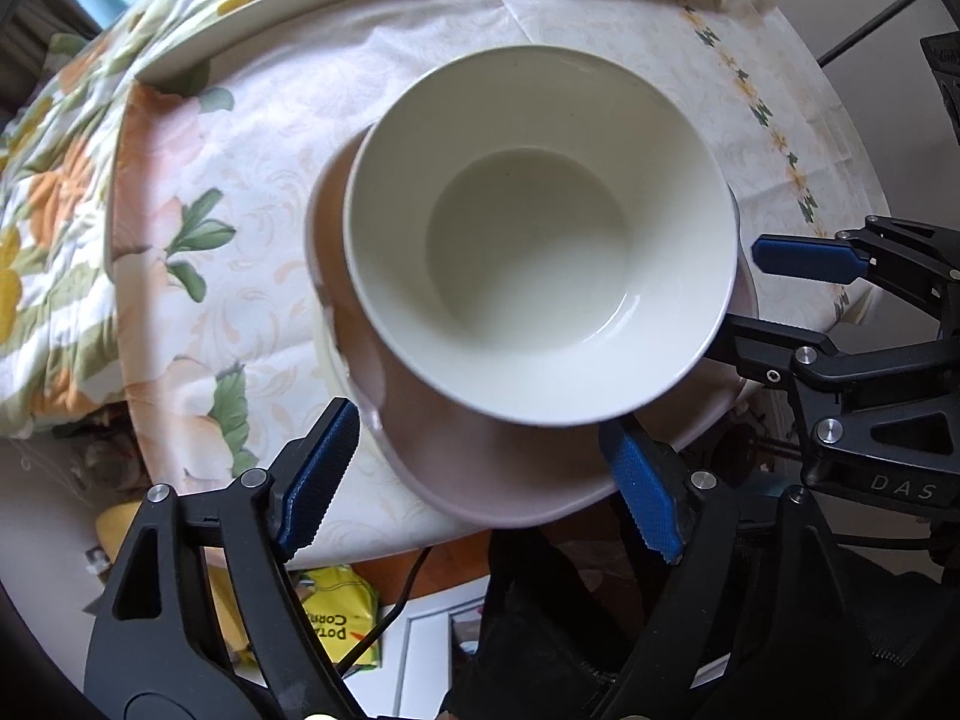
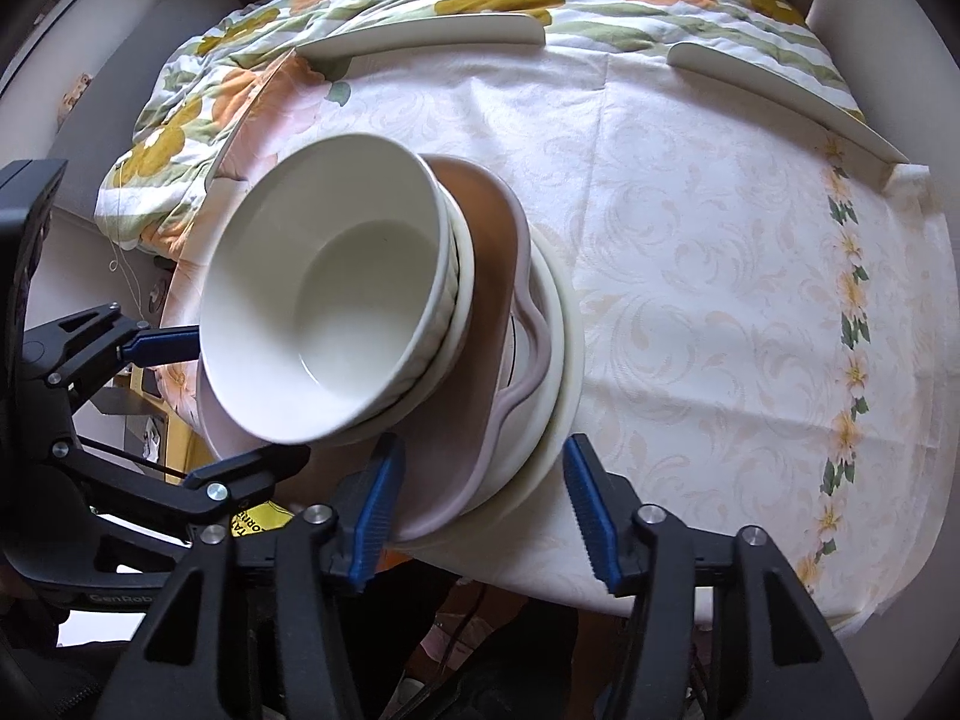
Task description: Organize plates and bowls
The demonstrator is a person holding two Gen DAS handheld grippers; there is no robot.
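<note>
Bowl tops pink plate; right view adds white plates beneath

Left gripper: matte black linkage arms with triangular cut-outs, silver round pivot screws at the joints. Fingers faced with blue pads, fine ribbed texture, toothed edge.

Right gripper: same build, black arms, silver pivots, blue ribbed pads. Seen from the left camera, its body carries pale raised letters "DAS". Left gripper body, seen from the right camera, reads "GenRob", partly cut off.
</note>
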